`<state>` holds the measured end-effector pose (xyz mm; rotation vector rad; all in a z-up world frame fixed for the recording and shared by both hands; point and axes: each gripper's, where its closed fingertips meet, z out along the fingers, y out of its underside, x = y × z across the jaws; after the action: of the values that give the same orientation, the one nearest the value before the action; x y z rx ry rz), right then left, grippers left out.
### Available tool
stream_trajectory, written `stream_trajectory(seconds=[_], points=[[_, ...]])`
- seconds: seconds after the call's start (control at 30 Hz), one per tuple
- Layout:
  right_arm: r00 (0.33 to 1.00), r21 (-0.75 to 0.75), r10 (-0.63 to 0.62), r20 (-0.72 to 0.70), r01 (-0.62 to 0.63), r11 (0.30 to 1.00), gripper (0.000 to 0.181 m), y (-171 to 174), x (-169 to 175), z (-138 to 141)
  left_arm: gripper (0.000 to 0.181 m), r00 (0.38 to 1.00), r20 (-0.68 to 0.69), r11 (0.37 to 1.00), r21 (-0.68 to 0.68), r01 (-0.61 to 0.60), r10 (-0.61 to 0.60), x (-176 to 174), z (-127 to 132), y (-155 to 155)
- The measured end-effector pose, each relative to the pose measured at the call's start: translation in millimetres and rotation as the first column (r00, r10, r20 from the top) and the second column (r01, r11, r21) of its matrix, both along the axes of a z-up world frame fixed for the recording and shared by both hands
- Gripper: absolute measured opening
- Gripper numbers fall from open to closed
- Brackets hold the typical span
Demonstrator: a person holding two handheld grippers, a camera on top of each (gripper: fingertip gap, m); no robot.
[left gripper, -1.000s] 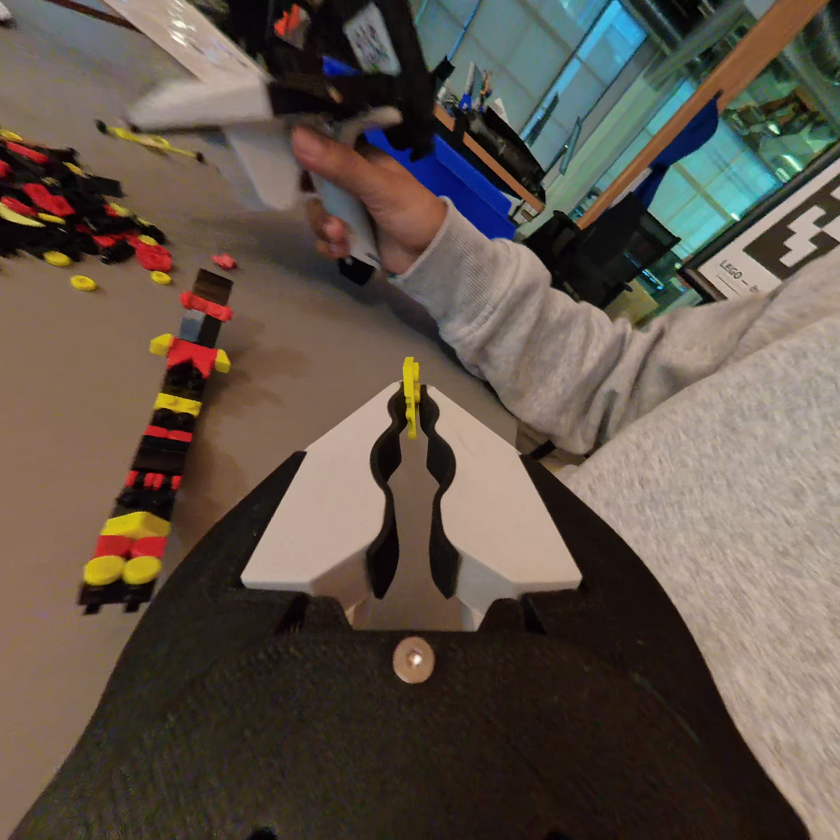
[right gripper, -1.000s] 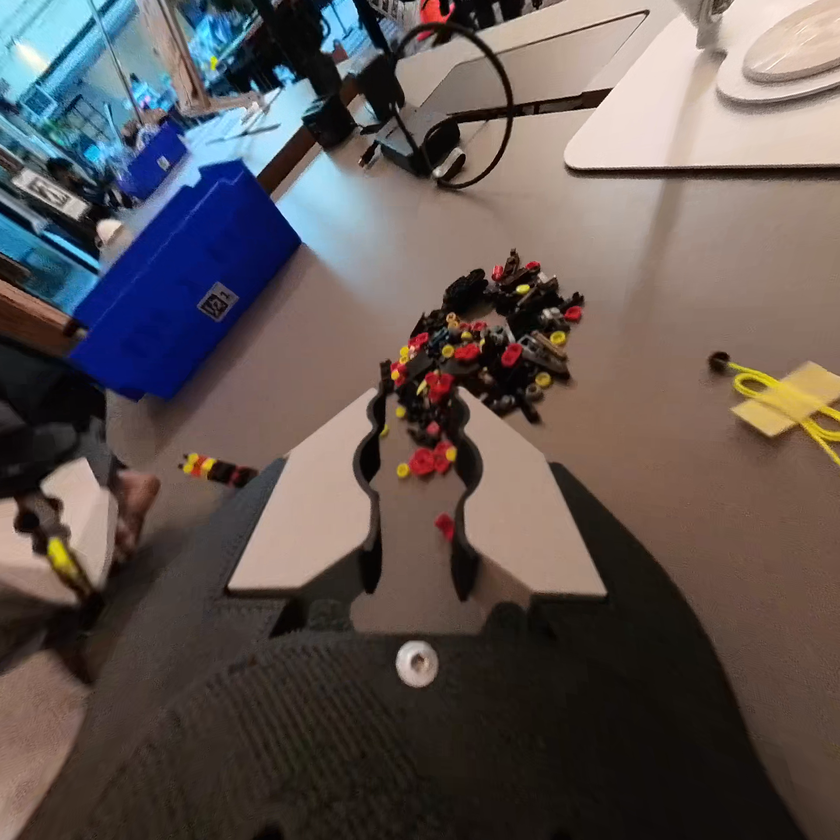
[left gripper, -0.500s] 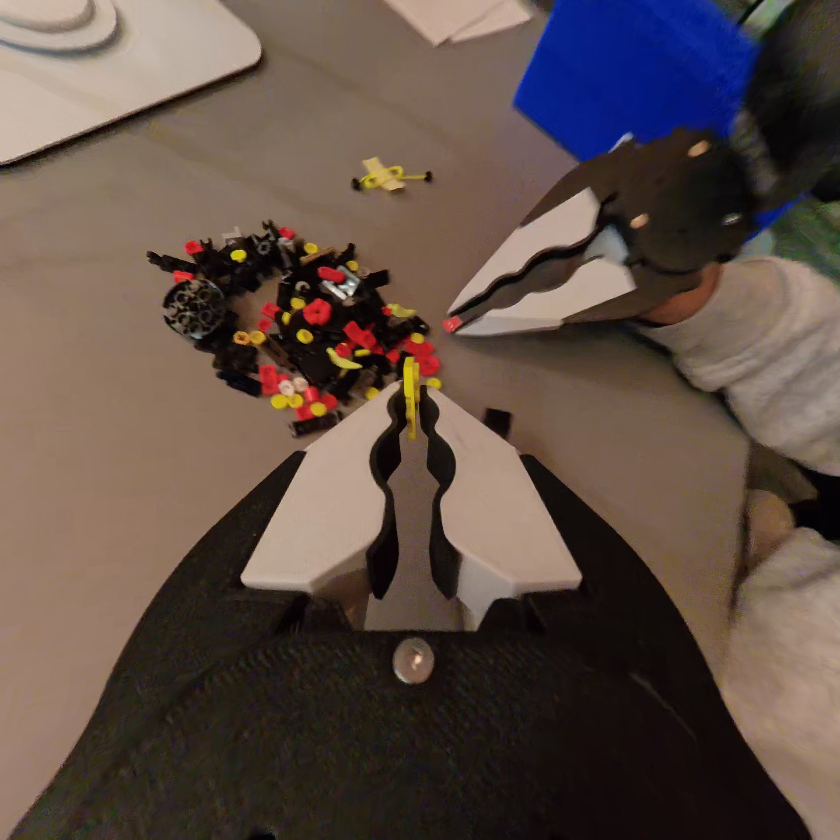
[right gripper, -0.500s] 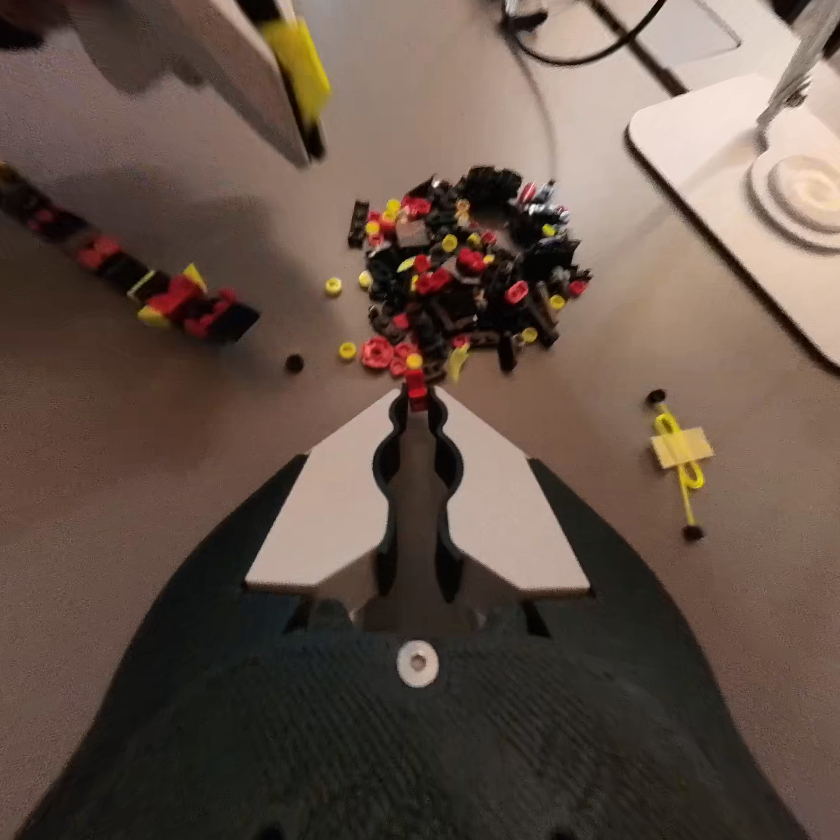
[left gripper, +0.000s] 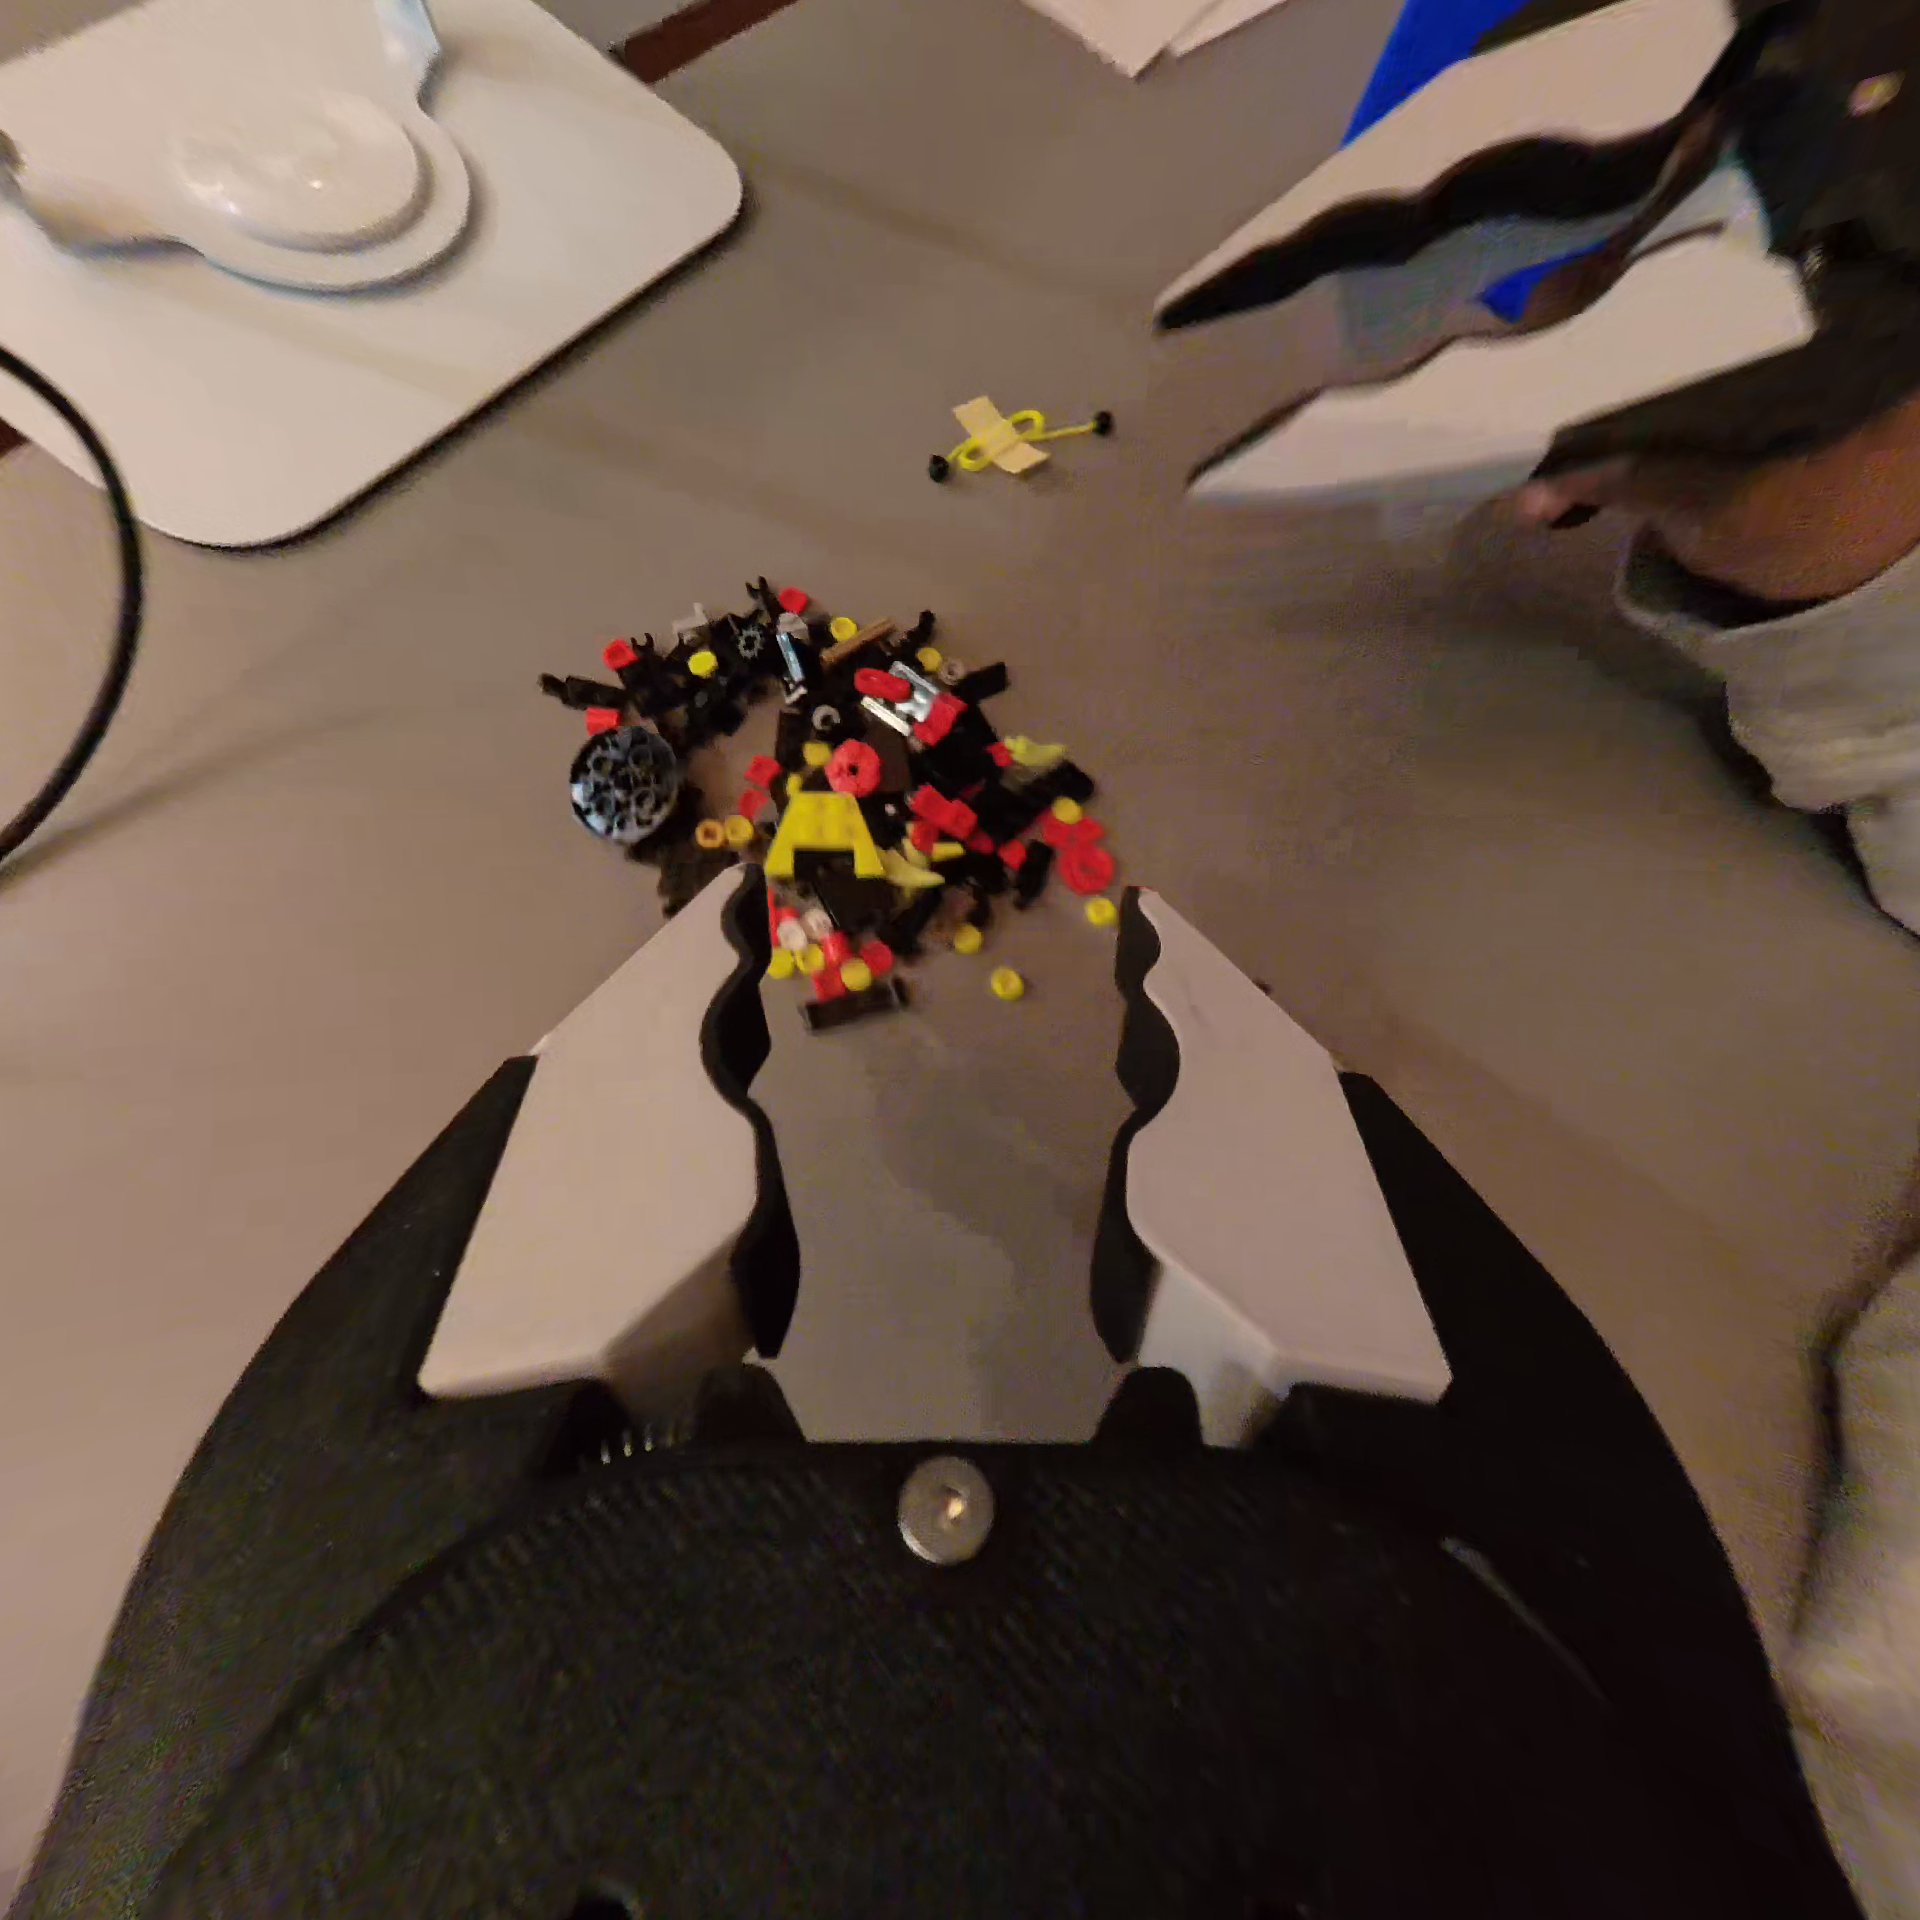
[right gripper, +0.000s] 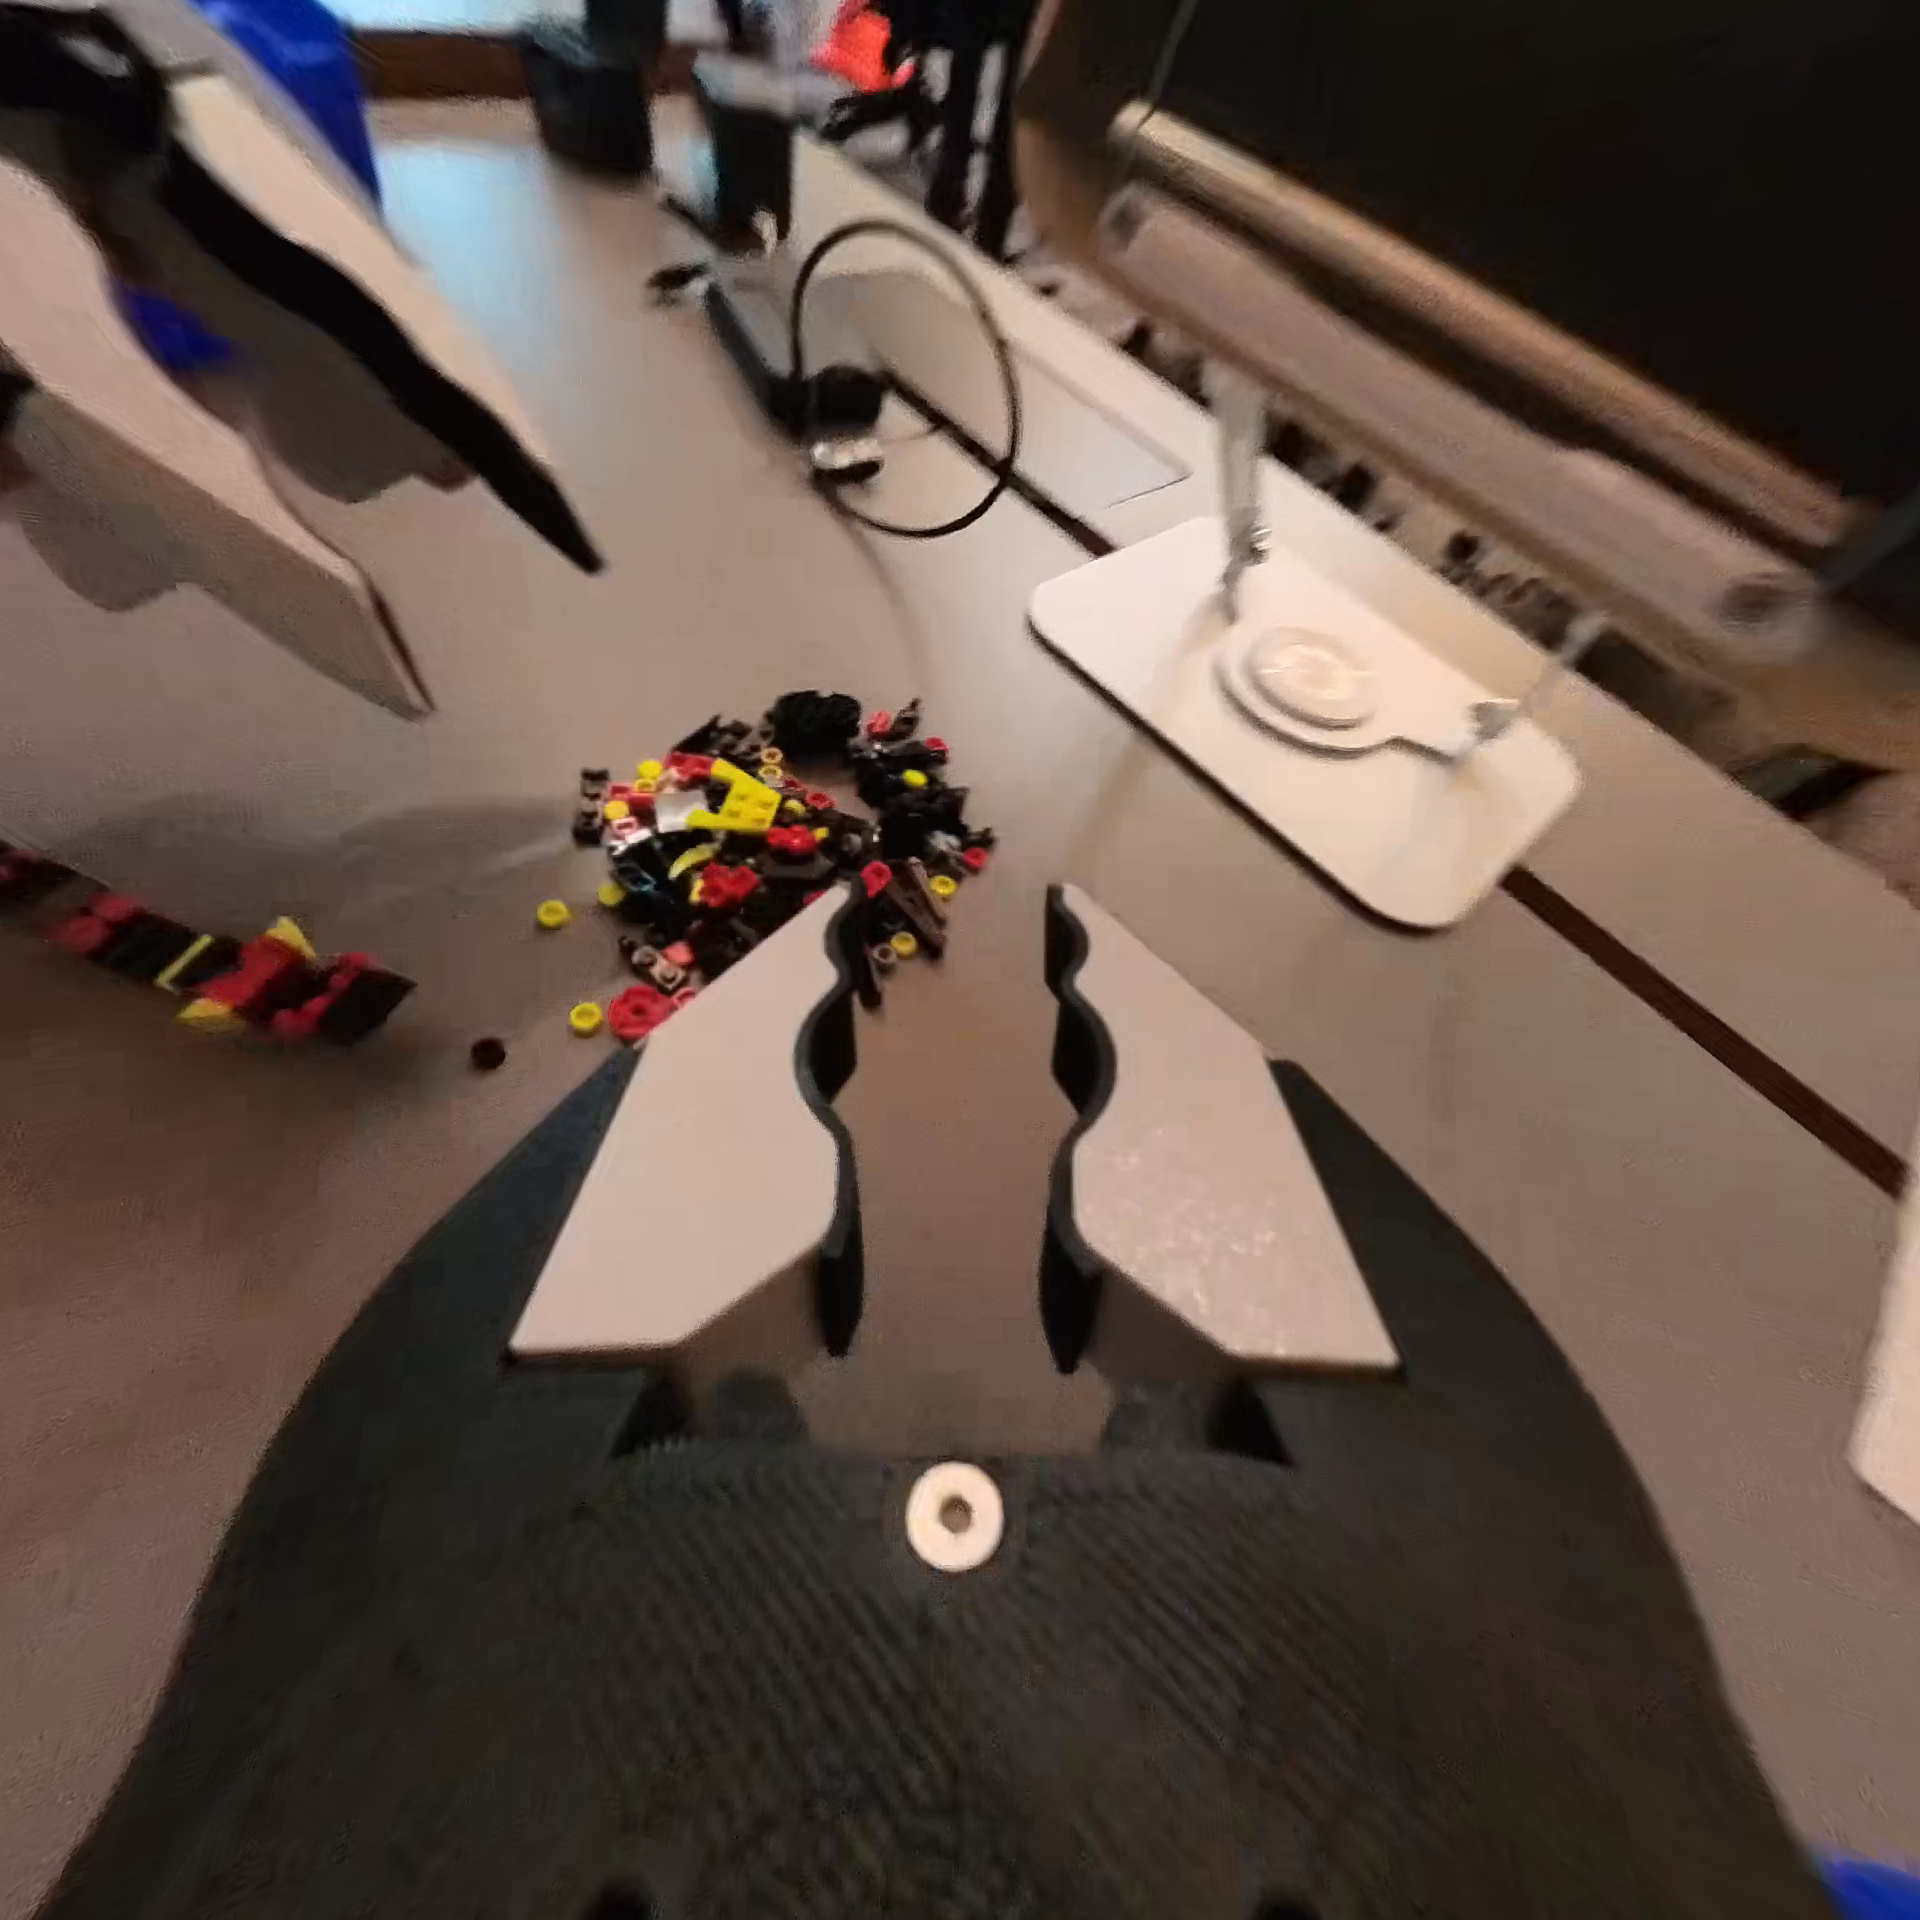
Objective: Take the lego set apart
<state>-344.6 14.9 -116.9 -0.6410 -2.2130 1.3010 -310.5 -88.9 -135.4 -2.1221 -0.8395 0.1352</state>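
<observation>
I hold my left tool and right tool spread apart, empty, above the heap of loose black, red and yellow plastic bricks; left of it on the grey counter lies the still-assembled long brick strip, awaiting dismantling.

Heap of loose red, yellow and black lego pieces: one
Long built black-red-yellow lego strip: one
White flat monitor-stand base: one
Yellow cord taped down: one
</observation>
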Motion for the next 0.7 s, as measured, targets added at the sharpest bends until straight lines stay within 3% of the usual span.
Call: stream_trajectory(seconds=[0.03, 0.13, 0.27, 0.5, 0.6, 0.7], points=[[0.999, -0.034, -0.043, -0.028, 0.042, 0.999, 0.031, 15, 12, 12, 0.066, 0.999, -0.033, 1.000, 0.011, -0.012, 0.012, 12, 10, -7], [0.989, -0.153, -0.134, -0.066, 0.123, 0.981, 0.031, 49, 60, 32, 0.071, 0.988, -0.134, 0.997, 0.039, -0.068, 0.073, 49, 26, -30], [0.981, -0.189, -0.192, 0.036, 0.195, 0.962, 0.037, 61, 111, 6, 0.095, 0.985, -0.135, 0.989, 0.117, -0.095, 0.110, 91, 20, -45], [0.993, -0.218, -0.099, 0.068, 0.111, 0.970, 0.047, 15, 137, -19, 0.101, 0.985, -0.104, 0.981, 0.152, -0.118, 0.135, 109, 4, -47], [0.993, -0.265, -0.025, 0.114, 0.055, 0.963, 0.052, -11, 140, -19, 0.073, 0.981, -0.142, 0.988, 0.099, -0.118, 0.131, 108, -6, -46], [0.981, -0.312, 0.016, 0.192, 0.045, 0.949, 0.058, -36, 143, -16, 0.075, 0.987, -0.111, 0.983, 0.156, -0.096, 0.114, 119, -14, -34]])
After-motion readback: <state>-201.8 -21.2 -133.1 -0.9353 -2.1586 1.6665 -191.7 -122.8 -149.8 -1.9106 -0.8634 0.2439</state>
